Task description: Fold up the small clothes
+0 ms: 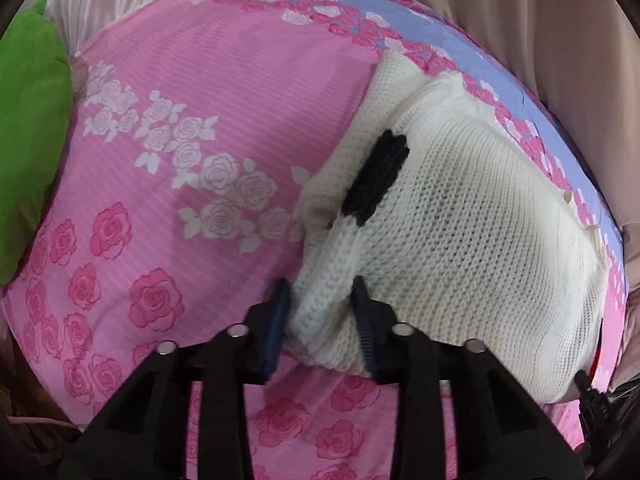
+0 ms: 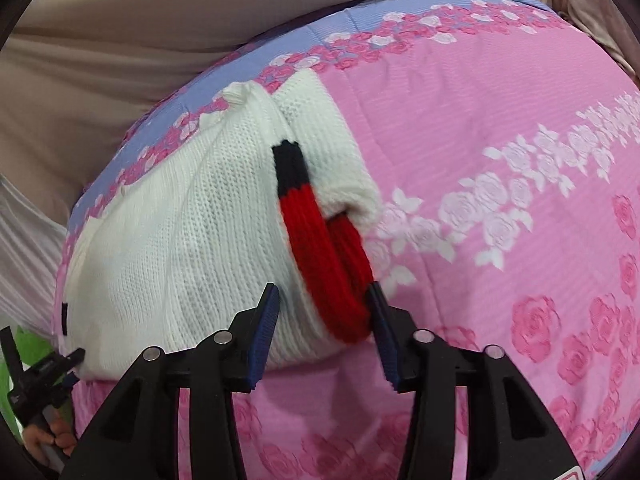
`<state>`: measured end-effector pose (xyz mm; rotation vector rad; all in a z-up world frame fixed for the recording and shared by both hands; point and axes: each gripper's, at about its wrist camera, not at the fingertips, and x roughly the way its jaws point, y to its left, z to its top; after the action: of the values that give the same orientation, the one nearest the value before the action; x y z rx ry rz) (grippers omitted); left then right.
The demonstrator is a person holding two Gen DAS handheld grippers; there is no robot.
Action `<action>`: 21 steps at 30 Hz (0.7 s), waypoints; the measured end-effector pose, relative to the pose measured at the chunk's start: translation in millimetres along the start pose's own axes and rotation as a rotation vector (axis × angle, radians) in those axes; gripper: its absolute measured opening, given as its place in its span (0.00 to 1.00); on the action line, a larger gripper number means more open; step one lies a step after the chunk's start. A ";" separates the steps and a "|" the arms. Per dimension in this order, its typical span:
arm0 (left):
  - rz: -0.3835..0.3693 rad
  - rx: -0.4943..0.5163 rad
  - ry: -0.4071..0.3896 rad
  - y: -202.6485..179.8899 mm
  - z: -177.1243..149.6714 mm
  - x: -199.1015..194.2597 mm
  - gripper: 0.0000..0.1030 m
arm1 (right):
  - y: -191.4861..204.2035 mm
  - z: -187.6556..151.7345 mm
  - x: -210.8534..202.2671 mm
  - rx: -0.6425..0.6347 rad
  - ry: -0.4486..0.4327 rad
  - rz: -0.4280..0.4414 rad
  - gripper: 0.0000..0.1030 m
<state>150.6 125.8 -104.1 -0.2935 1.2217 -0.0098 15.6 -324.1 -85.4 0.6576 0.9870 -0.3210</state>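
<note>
While both claws sit low at the near edge of the white knit sweater (image 1: 460,216), the fold is only as safe as the two grips. The sweater lies on the pink rose-print bedsheet (image 1: 200,92), filling the right half of the left wrist view and the left half of the right wrist view.

The left claw (image 1: 320,312) has a thick bunch of white knit between its blue pads (image 1: 276,320), and both pads appear to press on it, so I judge it to be gripping the sweater. The right claw (image 2: 324,320) straddles the corner with the red ribbed band (image 2: 320,256); the right pad touches the red band, but whether the left pad presses the white knit I cannot tell.

Risks, as I judge them: the bulky, stretchy knit could slip out of a shallow pinch once lifted, or one claw could catch only the top layer, so the fold comes out crooked. A pad could also nip the bedsheet along with the knit.

Both claws point steeply down at the bed, side by side. The left claw shows again at the lower left of the right wrist view, with a hand (image 2: 48,440) on its handle.
</note>
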 end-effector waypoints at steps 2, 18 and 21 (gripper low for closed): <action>-0.009 0.002 0.021 2.0 4.9 -0.7 0.14 | 2.5 4.7 2.9 -0.003 0.015 0.007 0.11; 0.038 0.175 0.274 75.1 -104.3 -65.4 0.11 | -69.1 -88.3 -95.7 -0.048 0.126 -0.156 0.07; -0.020 0.173 0.261 75.9 -108.6 -68.8 0.14 | -90.0 -129.1 -93.2 0.004 0.217 -0.125 0.11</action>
<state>14.8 186.5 -91.4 -0.1560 1.4671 -0.1749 -167.0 -313.5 -88.2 0.6448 1.2386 -0.3663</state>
